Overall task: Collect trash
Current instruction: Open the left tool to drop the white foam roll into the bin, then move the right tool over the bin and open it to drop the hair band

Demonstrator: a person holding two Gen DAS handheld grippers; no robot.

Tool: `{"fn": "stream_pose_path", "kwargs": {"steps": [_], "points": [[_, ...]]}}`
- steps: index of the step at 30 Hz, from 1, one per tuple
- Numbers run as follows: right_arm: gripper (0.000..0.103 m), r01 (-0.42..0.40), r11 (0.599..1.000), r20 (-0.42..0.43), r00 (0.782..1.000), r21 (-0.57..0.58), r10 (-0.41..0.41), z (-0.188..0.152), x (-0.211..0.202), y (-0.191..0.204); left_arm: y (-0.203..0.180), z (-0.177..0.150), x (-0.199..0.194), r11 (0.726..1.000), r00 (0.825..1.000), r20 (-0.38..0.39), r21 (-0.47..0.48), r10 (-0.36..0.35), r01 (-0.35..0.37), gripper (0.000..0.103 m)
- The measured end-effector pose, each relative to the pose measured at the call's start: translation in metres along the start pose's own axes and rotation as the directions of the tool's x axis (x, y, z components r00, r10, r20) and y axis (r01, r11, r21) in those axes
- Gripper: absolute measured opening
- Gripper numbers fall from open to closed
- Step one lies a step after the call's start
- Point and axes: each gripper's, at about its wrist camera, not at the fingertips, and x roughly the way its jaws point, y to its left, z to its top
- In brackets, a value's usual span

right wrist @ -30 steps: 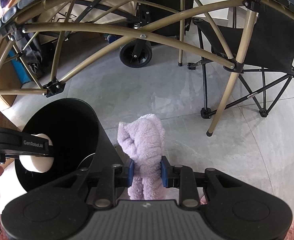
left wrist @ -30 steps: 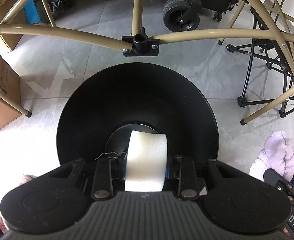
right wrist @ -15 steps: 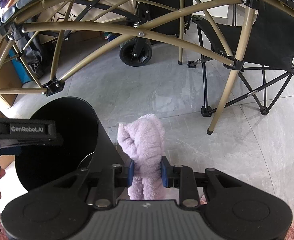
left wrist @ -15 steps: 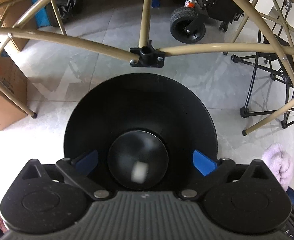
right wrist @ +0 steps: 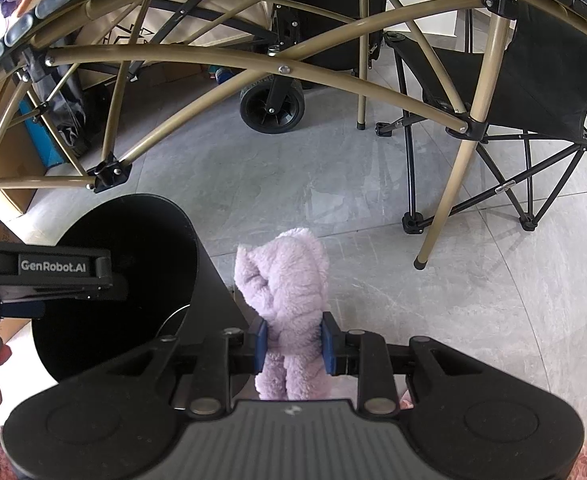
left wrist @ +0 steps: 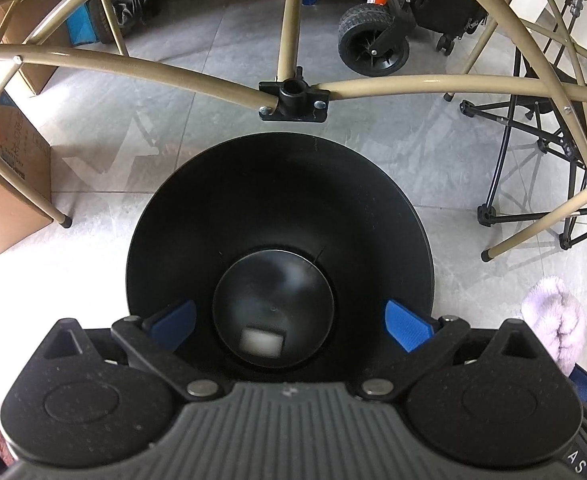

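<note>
Black plastic fills the left wrist view: the trash bin [left wrist: 279, 216] stands open directly under the left gripper [left wrist: 289, 320], which points steeply down into it. Its 2 blue pads [left wrist: 407, 324] stand wide apart with nothing between them; the jaws have just been opening. The white foam piece [left wrist: 262, 342] lies on the bottom of the bin, straight below the claw, blurred and small, so I judge this piece as delivered.

The right gripper [right wrist: 293, 344] is closed on a lilac plush piece [right wrist: 283, 280], which stands upright between the pads with its long axis pointing away from the claw, above the grey tile floor [right wrist: 373, 240]. From this claw, the bin mouth [right wrist: 125, 280] lies just to the left and a little forward, with the left gripper hanging over it. A tan folding frame [right wrist: 253, 64] arches well beyond both.

The coming move, I judge, is a short sideways carry of the plush to the left, over the rim. The left claw occupies that space, so it probably needs to clear first.
</note>
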Motion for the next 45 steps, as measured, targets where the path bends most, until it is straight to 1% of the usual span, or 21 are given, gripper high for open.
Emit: {"fn": "stream_pose_path", "kwargs": {"steps": [9,14,20,26,34,42,45], "points": [[0.026,-0.005,1.000,0.012,1.000,-0.006,0.005,0.000,-0.004,0.003,0.005,-0.003,-0.007,1.000,1.000,0.019,0.000,0.003,-0.003,0.103],[0.026,-0.018,1.000,0.037,0.999,-0.016,0.018,0.002,-0.011,0.011,0.013,-0.003,-0.014,1.000,0.999,0.038,0.000,0.004,-0.004,0.103],[0.026,-0.045,0.998,0.063,0.997,-0.033,0.047,0.006,-0.017,0.026,0.032,-0.007,-0.027,1.000,0.998,0.055,-0.004,0.012,-0.011,0.103],[0.026,-0.074,0.994,0.071,0.994,-0.075,0.079,0.011,-0.017,0.050,0.063,-0.011,-0.039,0.999,0.996,0.083,-0.025,0.030,-0.028,0.103],[0.026,-0.110,0.985,0.051,0.992,-0.133,0.118,0.015,-0.011,0.088,0.105,-0.017,-0.048,0.996,0.994,0.092,-0.076,0.060,-0.053,0.103],[0.026,-0.152,0.972,0.003,0.988,-0.180,0.155,0.017,0.004,0.128,0.140,-0.023,-0.046,0.989,0.993,0.080,-0.127,0.092,-0.082,0.103],[0.026,-0.167,0.969,-0.031,0.986,-0.182,0.164,0.019,0.013,0.140,0.152,-0.026,-0.045,0.985,0.991,0.076,-0.141,0.108,-0.097,0.103]]}}
